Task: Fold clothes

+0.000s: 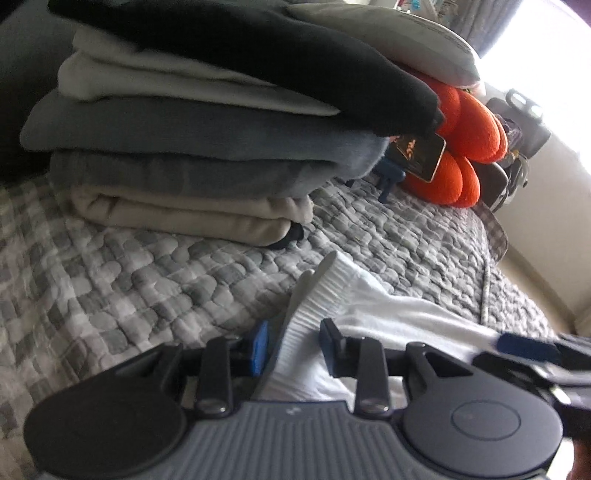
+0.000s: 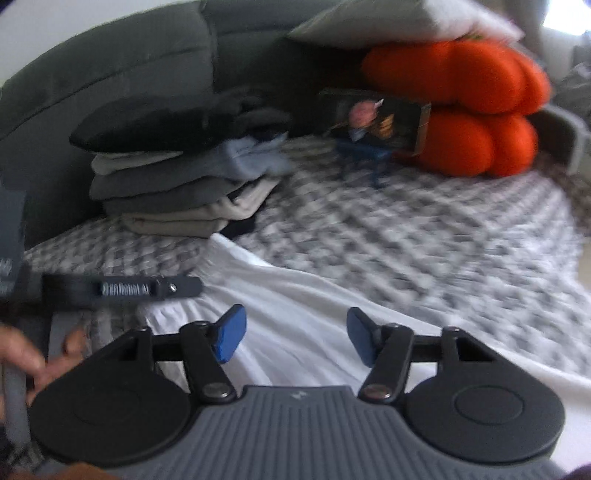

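Note:
A white garment (image 1: 388,314) with a ribbed hem lies on the grey checked quilt (image 1: 110,277). My left gripper (image 1: 295,341) is shut on that ribbed hem, which bunches up between the blue pads. In the right wrist view the same white garment (image 2: 295,295) spreads under my right gripper (image 2: 295,336), which hovers open with nothing between its fingers. A stack of folded clothes (image 1: 184,147), black on top with grey and beige layers below, stands just beyond; in the right wrist view the stack (image 2: 177,177) is at the left.
Orange cushions (image 2: 461,110) under a grey pillow (image 2: 388,18) sit at the back, with a phone (image 2: 380,122) propped on a blue stand before them. A dark padded backrest (image 2: 110,55) runs behind. A hand (image 2: 33,358) holds the left gripper's body.

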`<state>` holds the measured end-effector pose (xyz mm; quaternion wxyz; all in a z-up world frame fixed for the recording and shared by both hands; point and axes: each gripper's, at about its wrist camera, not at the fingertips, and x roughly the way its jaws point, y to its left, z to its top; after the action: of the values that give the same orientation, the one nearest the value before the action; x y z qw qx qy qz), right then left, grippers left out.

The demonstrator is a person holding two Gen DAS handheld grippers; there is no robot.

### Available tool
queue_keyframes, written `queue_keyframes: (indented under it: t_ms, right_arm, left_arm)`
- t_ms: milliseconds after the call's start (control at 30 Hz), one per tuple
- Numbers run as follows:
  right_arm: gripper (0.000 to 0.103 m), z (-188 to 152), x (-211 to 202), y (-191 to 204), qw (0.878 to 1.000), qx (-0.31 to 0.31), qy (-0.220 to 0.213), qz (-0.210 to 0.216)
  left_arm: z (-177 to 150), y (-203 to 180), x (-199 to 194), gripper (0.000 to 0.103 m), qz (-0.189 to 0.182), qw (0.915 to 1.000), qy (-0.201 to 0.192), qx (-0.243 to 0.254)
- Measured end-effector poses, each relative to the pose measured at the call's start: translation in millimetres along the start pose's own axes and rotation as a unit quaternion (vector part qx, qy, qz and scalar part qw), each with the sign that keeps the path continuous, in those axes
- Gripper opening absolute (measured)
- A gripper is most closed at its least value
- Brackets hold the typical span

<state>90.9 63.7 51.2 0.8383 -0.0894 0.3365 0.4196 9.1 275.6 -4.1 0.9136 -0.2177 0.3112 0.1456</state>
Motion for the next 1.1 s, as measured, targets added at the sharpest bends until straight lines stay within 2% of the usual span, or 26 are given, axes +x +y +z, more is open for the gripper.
queue_keyframes:
  t_ms: [100,167,533,600,700,767,833,967,1100]
  right_arm:
    - [0.059,7,38,-3,0.998,0.005,0.057,0.015]
    - [0.059,11,47,-1,0.998,-0.018,0.054,0.018]
    - [0.058,27,54,-8,0.996,0.015,-0.001,-0.086]
    - [0.058,27,51,-6,0.996,0.005,-0.009,-0.094]
    - [0.058,28,55,0,0.998,-0.003,0.009,-0.064]
    - [0.058,30,71,12,0.997,-0.031,0.036,-0.063]
    - [0.058,29,80,21,0.995,-0.053,0.037,-0.075]
    - [0.058,36,78,17,0.996,-0.03,0.025,-0.079]
    - [0.058,30,51,18,0.996,-0.02,-0.002,-0.086]
  left_arm:
    - [0,0,0,0.032,0.001,1.0,0.0,0.002]
    - [1,1,-1,0.032,0.001,1.0,0.002,-0.001]
    - [0,2,-1,0.033,0.001,1.0,0.004,-0.007]
    - [1,2,-2,0.033,0.0,0.9999,0.005,-0.01]
    - [1,2,-1,0.033,-0.004,0.9999,0.005,-0.014]
    - [1,3,-1,0.034,-0.008,0.9998,0.006,-0.015]
    - [2,5,-1,0.034,-0.013,0.9997,0.007,-0.021]
    - [4,13,-4,0.033,-0.021,0.9987,0.008,-0.045]
    - [10,19,-11,0.032,-0.024,0.9978,-0.004,-0.061]
